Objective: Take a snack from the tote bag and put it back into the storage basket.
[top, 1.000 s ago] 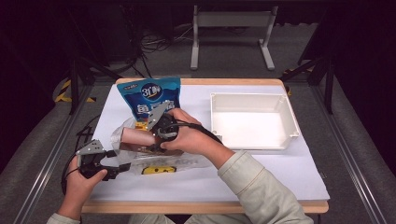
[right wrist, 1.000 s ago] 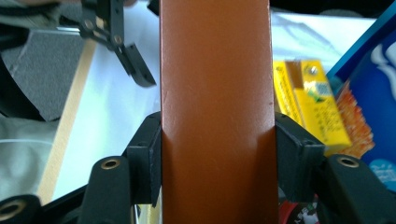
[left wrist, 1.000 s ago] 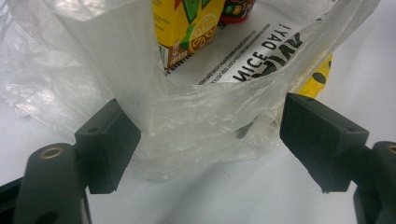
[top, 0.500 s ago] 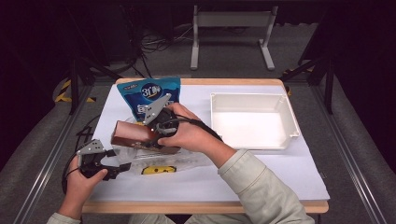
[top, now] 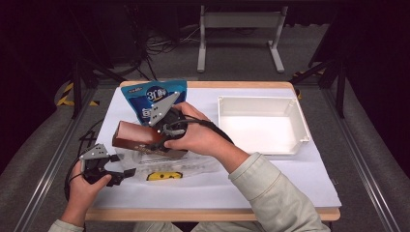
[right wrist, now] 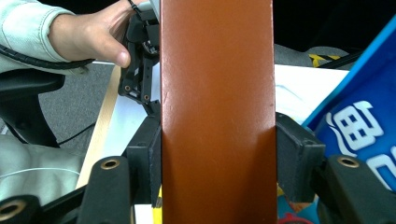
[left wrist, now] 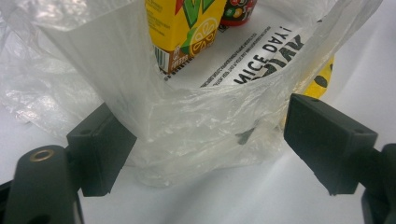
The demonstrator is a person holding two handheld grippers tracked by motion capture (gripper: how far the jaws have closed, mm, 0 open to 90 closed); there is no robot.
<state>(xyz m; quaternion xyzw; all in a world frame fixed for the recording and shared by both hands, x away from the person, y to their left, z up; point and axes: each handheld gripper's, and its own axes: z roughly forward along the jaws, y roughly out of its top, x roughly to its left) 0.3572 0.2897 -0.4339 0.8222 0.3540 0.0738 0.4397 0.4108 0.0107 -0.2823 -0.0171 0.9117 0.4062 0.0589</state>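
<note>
At the lower left of the high view the left gripper (top: 126, 172) rests on the table, its jaws spread wide on either side of the crumpled edge of the clear plastic bag (top: 169, 164), not pinching it. In the left gripper view a yellow juice carton (left wrist: 182, 28) shows through the bag's film. Toward the centre, the right gripper (top: 162, 140) has its jaws clamped against both sides of the brown box (top: 138, 137), held just above the bag. Behind stands the blue pouch (top: 145, 96); the white tray (top: 304, 130) sits at right.
</note>
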